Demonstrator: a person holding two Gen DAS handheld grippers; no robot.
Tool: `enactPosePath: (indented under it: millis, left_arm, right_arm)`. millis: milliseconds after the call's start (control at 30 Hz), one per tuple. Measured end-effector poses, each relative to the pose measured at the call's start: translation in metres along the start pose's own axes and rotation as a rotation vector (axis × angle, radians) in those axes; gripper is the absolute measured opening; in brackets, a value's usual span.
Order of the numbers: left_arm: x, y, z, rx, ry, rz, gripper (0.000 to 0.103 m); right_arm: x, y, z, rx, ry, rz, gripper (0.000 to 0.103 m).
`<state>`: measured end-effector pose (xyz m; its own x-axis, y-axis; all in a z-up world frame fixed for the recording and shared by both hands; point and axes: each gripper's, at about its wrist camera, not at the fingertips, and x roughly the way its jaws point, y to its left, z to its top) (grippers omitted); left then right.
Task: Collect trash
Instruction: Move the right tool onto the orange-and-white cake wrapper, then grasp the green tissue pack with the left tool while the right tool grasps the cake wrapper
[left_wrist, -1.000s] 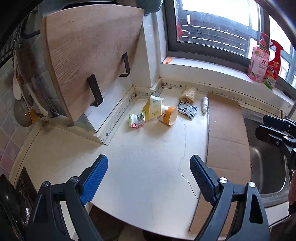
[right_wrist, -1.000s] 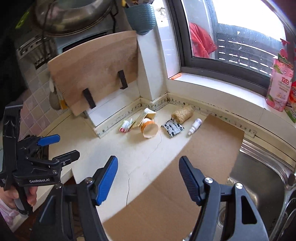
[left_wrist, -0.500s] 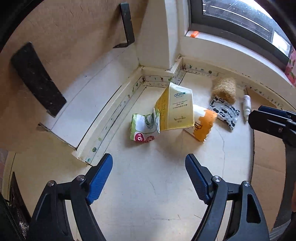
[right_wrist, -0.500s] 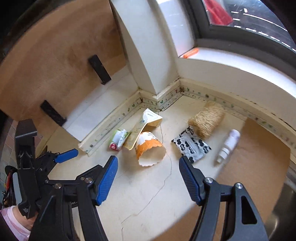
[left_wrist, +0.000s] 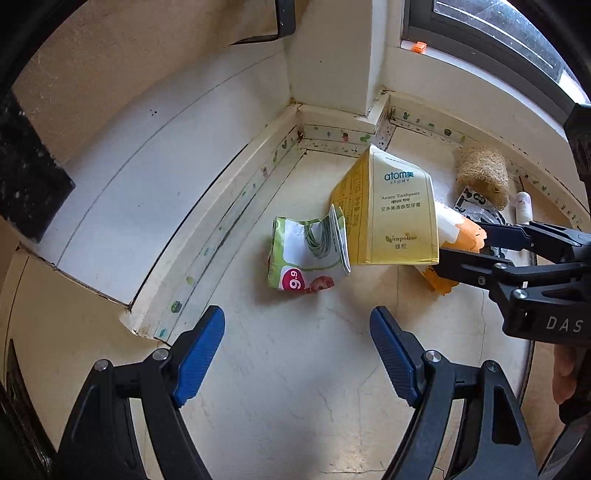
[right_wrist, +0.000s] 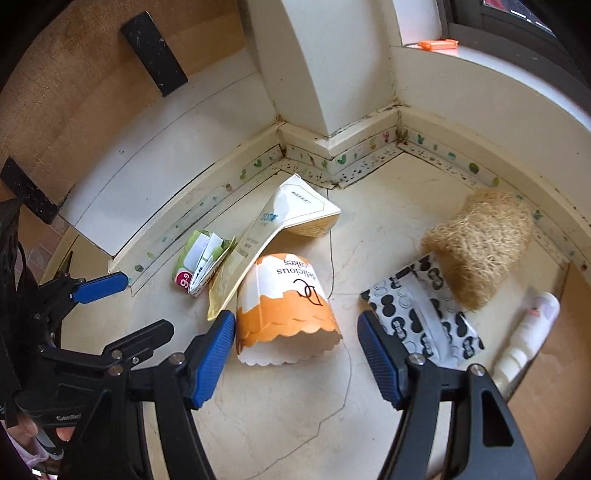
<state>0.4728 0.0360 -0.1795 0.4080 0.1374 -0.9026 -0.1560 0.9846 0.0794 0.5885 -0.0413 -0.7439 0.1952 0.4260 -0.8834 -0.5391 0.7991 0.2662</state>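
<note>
Right wrist view: my right gripper (right_wrist: 295, 350) has its fingers wide, straddling the mouth of the orange paper cup (right_wrist: 286, 314) lying at 12 o'clock on the surface (right_wrist: 280, 424). I judge a gentle squeeze best, since paper crushes. My left gripper (left_wrist: 297, 354), fingers wide and empty, faces the green wrapper (left_wrist: 303, 258).

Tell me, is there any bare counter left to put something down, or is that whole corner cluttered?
Bare counter lies in front of the green wrapper and yellow toothpaste box, under the left gripper. Another strip runs between the paper cup and the cardboard sheet. The corner by the loofah is crowded.
</note>
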Motion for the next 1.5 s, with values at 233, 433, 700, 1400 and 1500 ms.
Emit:
enactPosePath:
  millis: [233,433,700,1400,1500]
  left_arm:
    - [0.006,0.007,0.006,-0.027,-0.014,-0.027,0.080]
    - [0.020,0.007,0.015,-0.062,-0.031,-0.043,0.080]
    - [0.034,0.003,0.027,-0.093,-0.050,-0.050,0.080]
    - [0.041,-0.001,0.030,-0.101,-0.109,-0.039,0.015]
    - [0.032,-0.006,0.022,-0.082,-0.116,-0.034,0.013]
  right_arm:
    - [-0.007,-0.002,-0.017,-0.008,-0.012,0.015,0.051]
    - [-0.030,0.004,-0.023,0.000,-0.015,-0.006,0.051]
    - [-0.054,-0.011,-0.044,0.051,-0.035,0.021,0.051]
    - [-0.174,0.028,-0.036,0.082,-0.039,0.038,0.050]
    - [-0.193,0.037,-0.035,0.081,-0.042,0.041,0.049]
